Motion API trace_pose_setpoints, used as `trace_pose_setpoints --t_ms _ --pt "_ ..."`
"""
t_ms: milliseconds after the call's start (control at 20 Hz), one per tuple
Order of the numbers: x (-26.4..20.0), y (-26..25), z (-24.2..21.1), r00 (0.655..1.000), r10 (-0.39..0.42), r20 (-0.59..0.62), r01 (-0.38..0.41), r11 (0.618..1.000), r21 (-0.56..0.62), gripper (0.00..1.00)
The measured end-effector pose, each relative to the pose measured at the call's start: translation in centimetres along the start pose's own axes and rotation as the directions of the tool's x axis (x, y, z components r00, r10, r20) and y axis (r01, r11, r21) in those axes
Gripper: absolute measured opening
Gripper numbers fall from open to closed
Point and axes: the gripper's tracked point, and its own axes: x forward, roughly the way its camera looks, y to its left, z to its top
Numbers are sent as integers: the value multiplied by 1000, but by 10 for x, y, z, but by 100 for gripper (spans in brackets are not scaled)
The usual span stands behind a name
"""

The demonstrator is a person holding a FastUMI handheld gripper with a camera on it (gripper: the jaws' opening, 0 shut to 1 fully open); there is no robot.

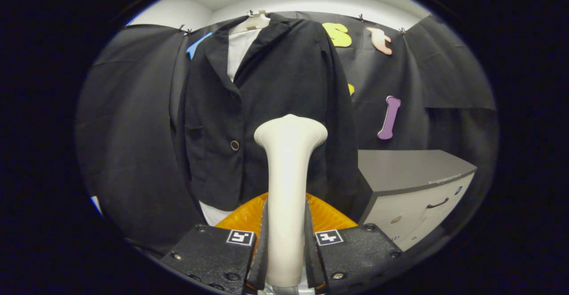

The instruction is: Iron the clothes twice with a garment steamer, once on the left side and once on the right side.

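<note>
A black jacket [266, 104] over a white shirt [240, 48] hangs on a hanger [253, 19] against the booth wall, straight ahead of me. My gripper [286, 246] is shut on the cream handle of the garment steamer [289, 170], both fingers pressing its sides. The steamer stands upright between the fingers, its flared head [291, 130] in front of the jacket's right half, about level with the button [234, 145]. I cannot tell whether the head touches the cloth. An orange part of the steamer [242, 217] shows behind the fingers.
A grey cabinet with a drawer handle [418, 179] stands right of the jacket, close to its hem. Black cloth covers the wall on both sides. A white ceiling runs above the hanger.
</note>
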Motion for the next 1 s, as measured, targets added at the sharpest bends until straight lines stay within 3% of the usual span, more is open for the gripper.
trace_pose_setpoints --t_ms 400,1000 --pt "-2 -4 -61 991 7 -137 -3 999 32 37" --pt "4 -3 -131 950 15 -310 -10 1000 19 37"
